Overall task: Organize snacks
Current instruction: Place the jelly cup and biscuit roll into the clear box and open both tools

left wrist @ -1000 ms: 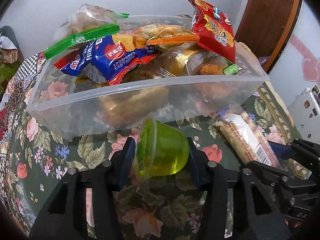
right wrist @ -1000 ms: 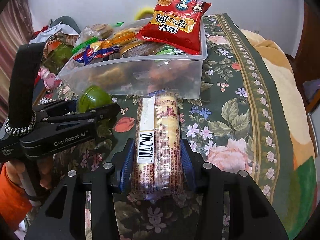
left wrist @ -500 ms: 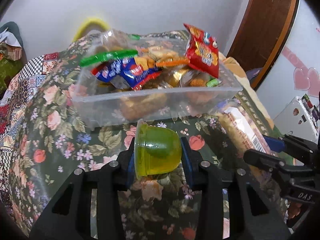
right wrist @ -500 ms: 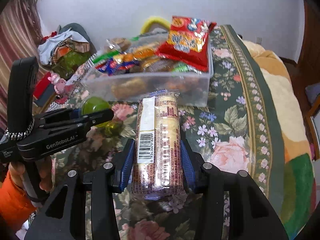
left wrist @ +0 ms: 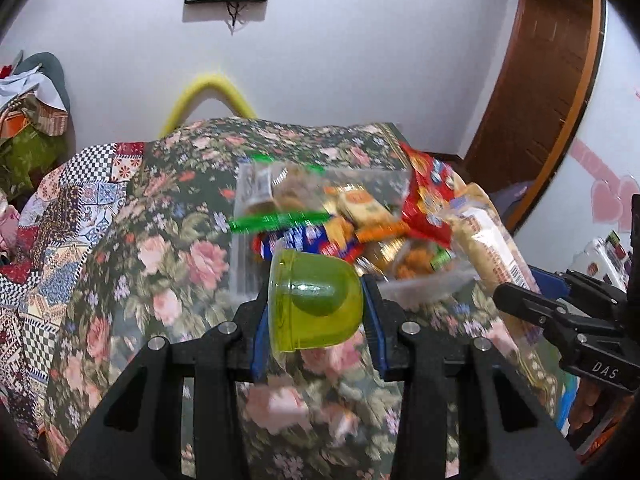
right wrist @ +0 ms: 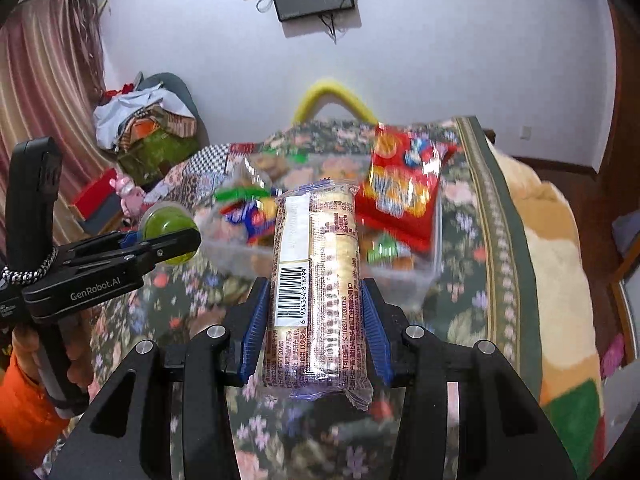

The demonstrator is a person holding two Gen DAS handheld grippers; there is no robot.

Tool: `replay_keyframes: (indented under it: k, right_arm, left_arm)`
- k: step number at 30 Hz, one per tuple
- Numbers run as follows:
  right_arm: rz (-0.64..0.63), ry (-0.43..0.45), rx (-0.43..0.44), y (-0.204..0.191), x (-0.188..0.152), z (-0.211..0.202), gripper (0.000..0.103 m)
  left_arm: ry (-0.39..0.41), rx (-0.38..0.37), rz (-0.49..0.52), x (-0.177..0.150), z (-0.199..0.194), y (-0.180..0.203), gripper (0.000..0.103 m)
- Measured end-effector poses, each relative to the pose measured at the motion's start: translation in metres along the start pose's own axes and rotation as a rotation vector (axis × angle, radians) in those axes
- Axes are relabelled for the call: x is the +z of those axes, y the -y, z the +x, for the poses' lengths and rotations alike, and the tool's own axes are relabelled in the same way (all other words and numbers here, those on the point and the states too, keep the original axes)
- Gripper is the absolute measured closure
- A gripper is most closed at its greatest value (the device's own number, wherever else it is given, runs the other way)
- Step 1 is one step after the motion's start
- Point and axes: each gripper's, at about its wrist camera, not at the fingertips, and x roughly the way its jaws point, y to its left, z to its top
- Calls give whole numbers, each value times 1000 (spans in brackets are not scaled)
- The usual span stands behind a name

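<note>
My left claw (left wrist: pixel 316 308) pinched the green jelly cup (left wrist: pixel 314 306), its pads having just squeezed in tighter on it. My right claw (right wrist: pixel 314 316) gripped the long cracker pack (right wrist: pixel 316 280) between its blue pads. I held both above the floral bedspread (left wrist: pixel 160 260), just in front of the clear bin (right wrist: pixel 424 280) heaped with snack bags, a red packet (right wrist: pixel 404 188) on top.
</note>
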Motion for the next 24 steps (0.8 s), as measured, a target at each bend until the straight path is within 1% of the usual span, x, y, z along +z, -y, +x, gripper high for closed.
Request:
replay_keyframes:
  k: [5, 12, 15, 19, 24]
  right_arm:
    - [-7, 28, -14, -1, 19, 14, 61]
    - [-1, 13, -34, 3, 39, 47, 61]
    - [17, -5, -46, 8, 40, 59, 61]
    - [24, -34, -47, 10, 38, 71, 61]
    - [-4, -50, -59, 4, 31, 74, 61]
  left_arm:
    - [-2, 24, -7, 14, 23, -8, 63]
    - [4, 39, 11, 18, 42, -9, 63]
    - [4, 50, 20, 19, 48, -10, 63]
    - [-7, 46, 4, 16, 55, -14, 63]
    - [-19, 49, 6, 12, 60, -15, 63]
